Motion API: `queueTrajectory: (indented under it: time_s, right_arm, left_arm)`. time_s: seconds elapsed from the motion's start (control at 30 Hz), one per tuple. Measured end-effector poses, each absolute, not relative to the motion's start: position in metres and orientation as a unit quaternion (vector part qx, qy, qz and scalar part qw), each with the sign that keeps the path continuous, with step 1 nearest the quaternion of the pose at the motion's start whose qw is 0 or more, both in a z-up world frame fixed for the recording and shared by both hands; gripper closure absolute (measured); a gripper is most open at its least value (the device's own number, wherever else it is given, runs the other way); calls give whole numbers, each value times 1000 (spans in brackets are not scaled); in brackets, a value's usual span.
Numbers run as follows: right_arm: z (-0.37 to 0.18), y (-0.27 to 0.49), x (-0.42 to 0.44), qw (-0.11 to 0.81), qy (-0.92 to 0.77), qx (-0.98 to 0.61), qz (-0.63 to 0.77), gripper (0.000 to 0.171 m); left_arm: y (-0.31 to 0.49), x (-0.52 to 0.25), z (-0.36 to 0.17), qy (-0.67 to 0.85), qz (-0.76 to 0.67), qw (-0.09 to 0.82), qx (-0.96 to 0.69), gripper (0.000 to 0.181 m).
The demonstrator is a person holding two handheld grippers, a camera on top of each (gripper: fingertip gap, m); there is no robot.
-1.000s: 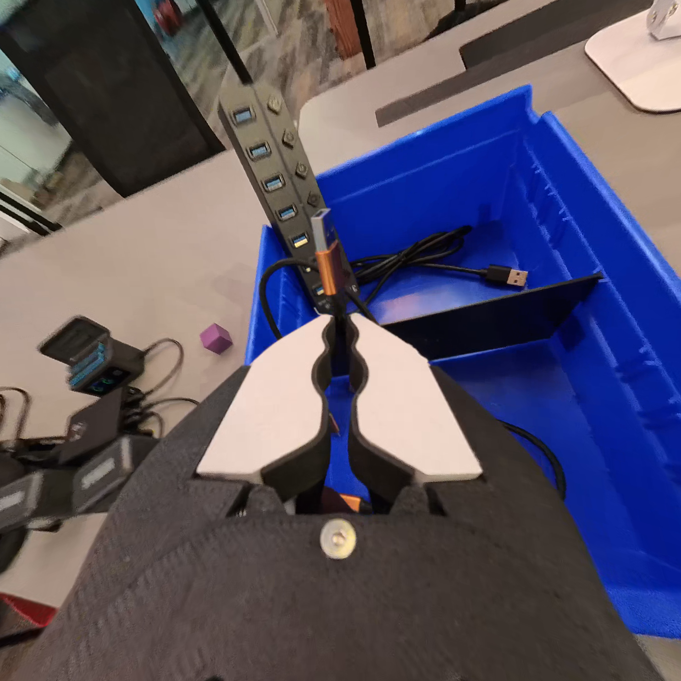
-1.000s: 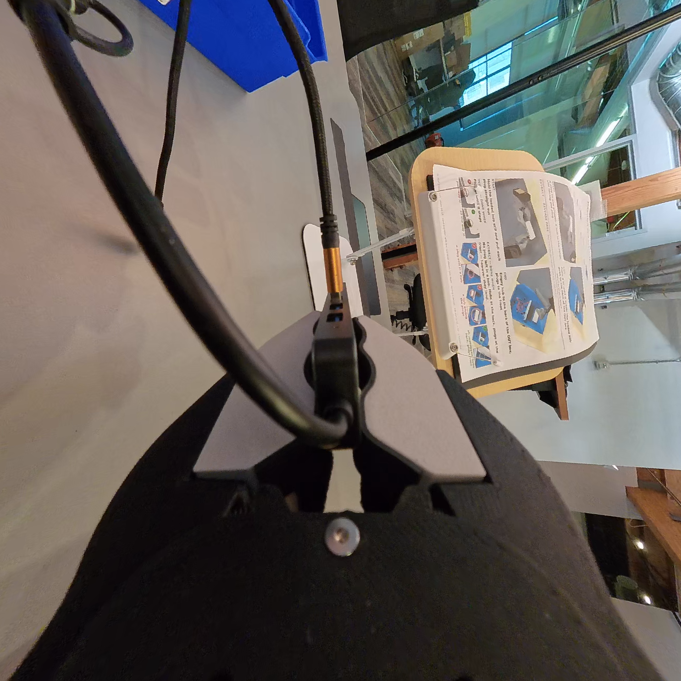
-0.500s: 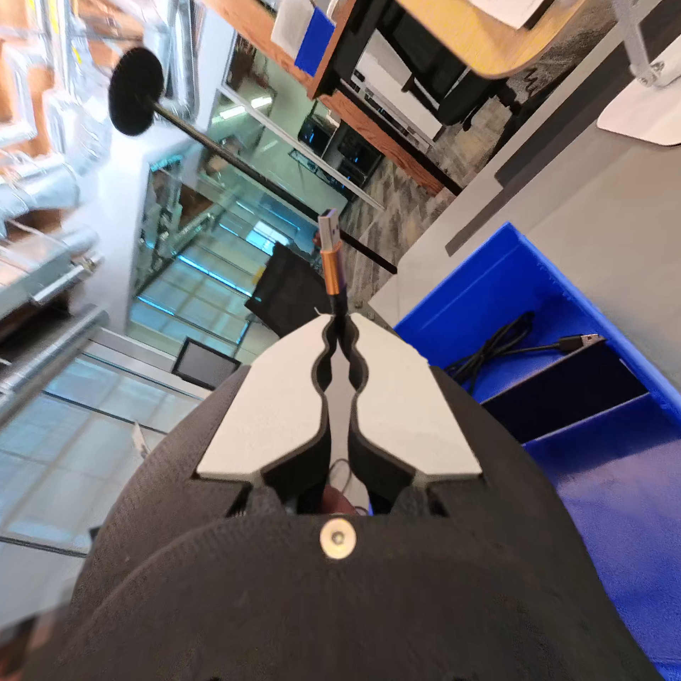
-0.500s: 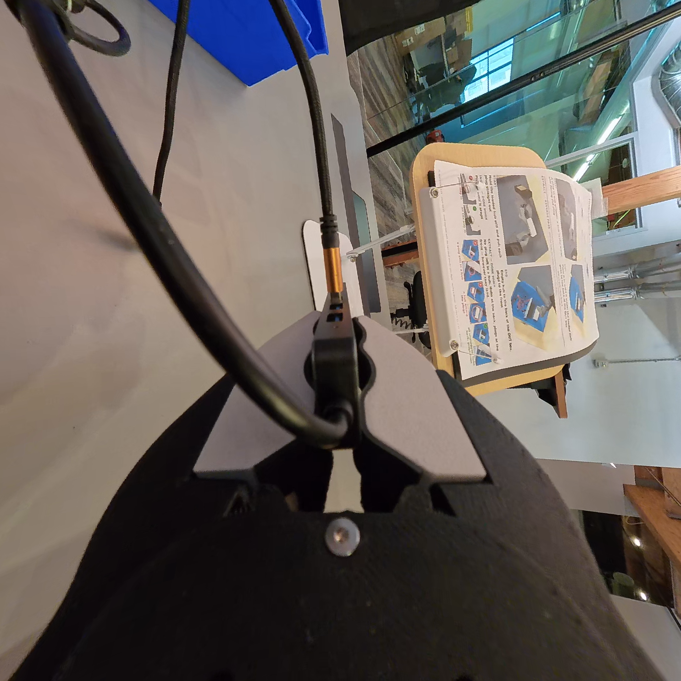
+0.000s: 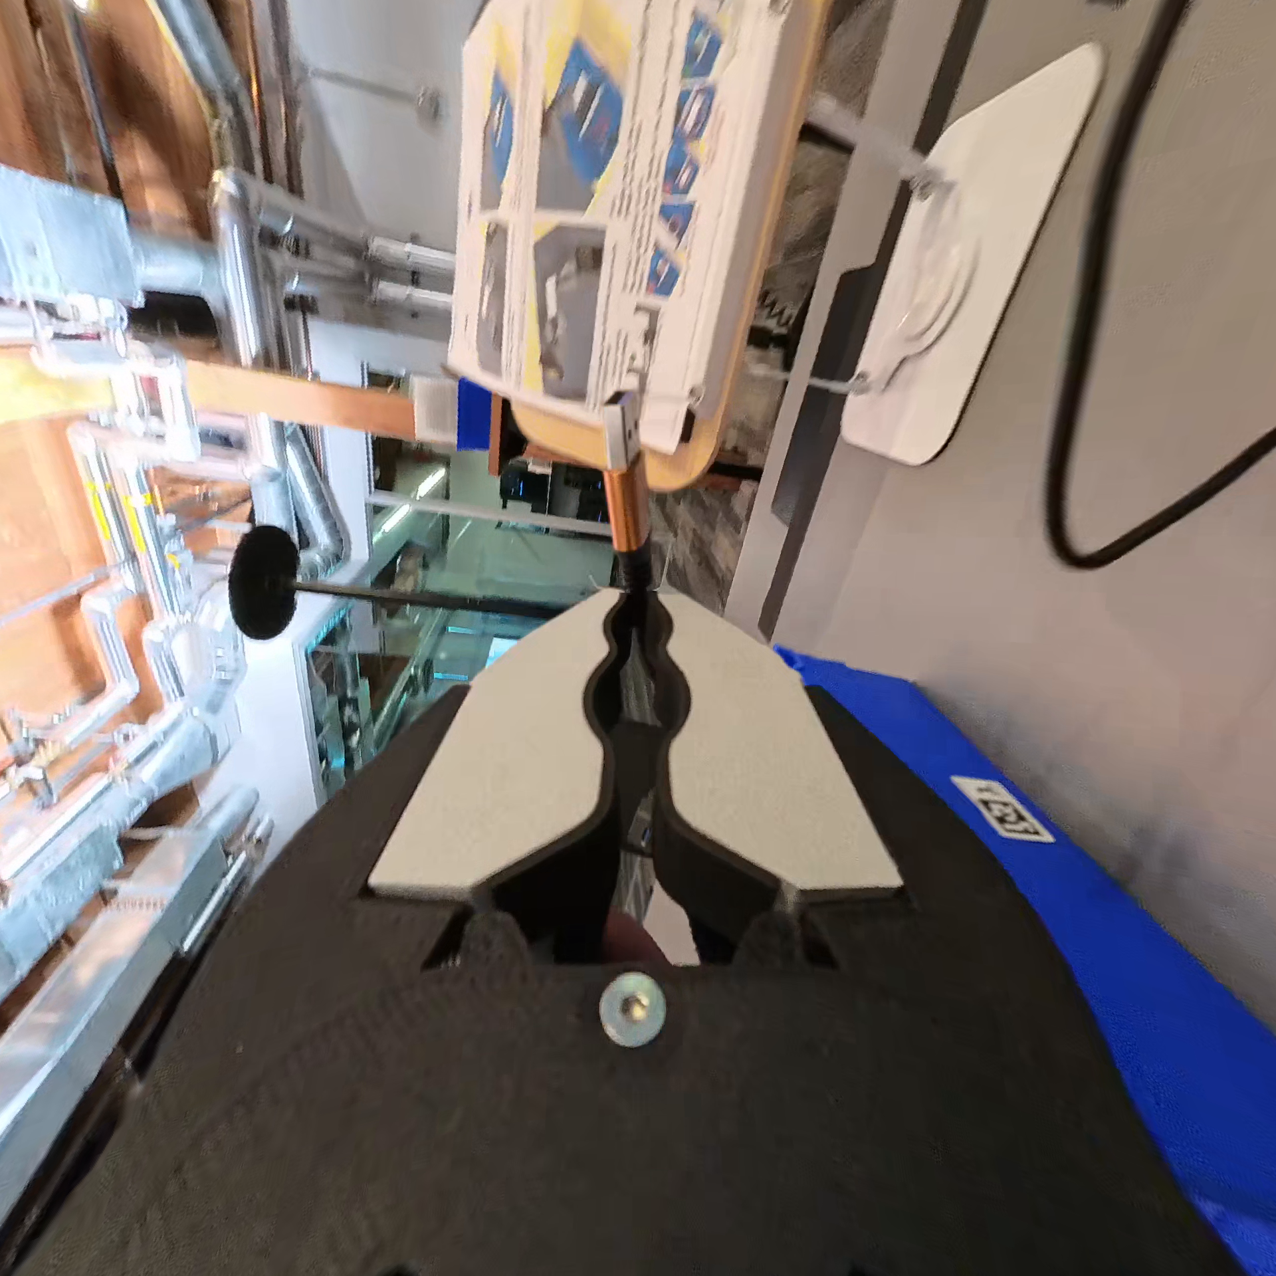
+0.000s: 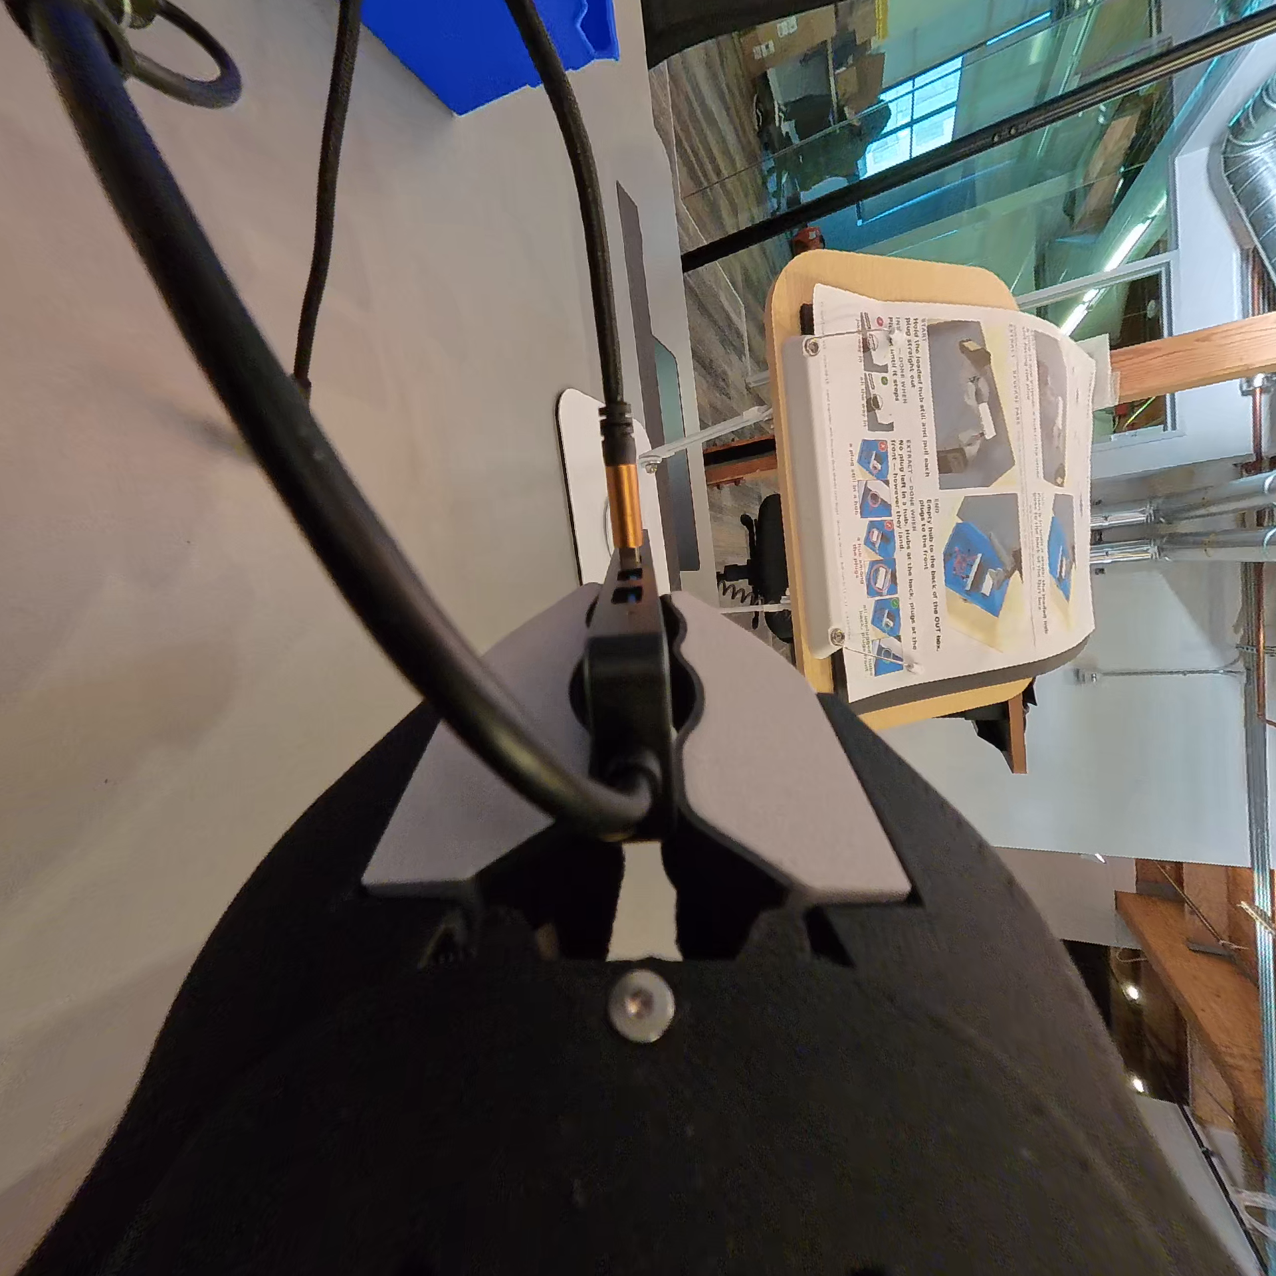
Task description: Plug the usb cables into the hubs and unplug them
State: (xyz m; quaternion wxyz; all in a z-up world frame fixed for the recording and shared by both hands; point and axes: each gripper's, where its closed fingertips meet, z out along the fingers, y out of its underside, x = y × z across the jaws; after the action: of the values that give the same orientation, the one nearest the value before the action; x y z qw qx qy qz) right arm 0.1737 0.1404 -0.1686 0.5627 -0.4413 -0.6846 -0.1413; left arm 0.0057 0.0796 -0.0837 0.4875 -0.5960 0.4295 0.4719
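In the left wrist view my left gripper [image 5: 636, 607] is shut on a black cable just behind its USB plug [image 5: 625, 442]. The plug has an orange collar and a silver tip, points forward and is free in the air. No hub shows in this view. In the right wrist view my right gripper [image 6: 632, 607] is shut on a black hub [image 6: 628, 663], seen edge-on. Another orange-collared plug [image 6: 625, 511] sits in a port at the hub's far end, and its braided cable [image 6: 587, 172] runs away from it. The hub's own thick black cable [image 6: 276, 414] curves off to the left.
A blue bin [image 5: 1036, 897] lies close on the right of the left gripper; its corner [image 6: 483, 48] shows in the right wrist view. A white stand base [image 5: 967, 242] and a sheet on a wooden board [image 6: 967, 497] stand beyond the grey table. A black cable loop [image 5: 1077, 483] lies on the table.
My left gripper has swung and rolled with the plug, away from the hub and the inside of the bin, and now faces the room. My right gripper has barely moved.
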Motion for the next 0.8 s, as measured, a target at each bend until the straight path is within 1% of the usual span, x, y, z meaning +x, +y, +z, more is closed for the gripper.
queueTrajectory:
  time_s: [0.1,0.27,0.4,0.63,0.8]
  right_arm:
    - [-170,142,175,559,-685,-445,-147,159]
    - [-174,144,175,550,-688,-446,-155,159]
    - [-177,145,175,543,-691,-447,-164,159]
    - [-182,150,179,535,-692,-455,-165,159]
    - [-182,153,181,533,-688,-465,-163,159]
  left_arm:
    - [83,40,-89,464,463,488,-576,177]
    - [90,76,-113,519,457,451,-564,177]
    - [98,89,-137,552,456,406,-568,177]
    - [105,110,-153,596,436,408,-536,178]
    - [108,102,-159,588,438,403,-549,178]
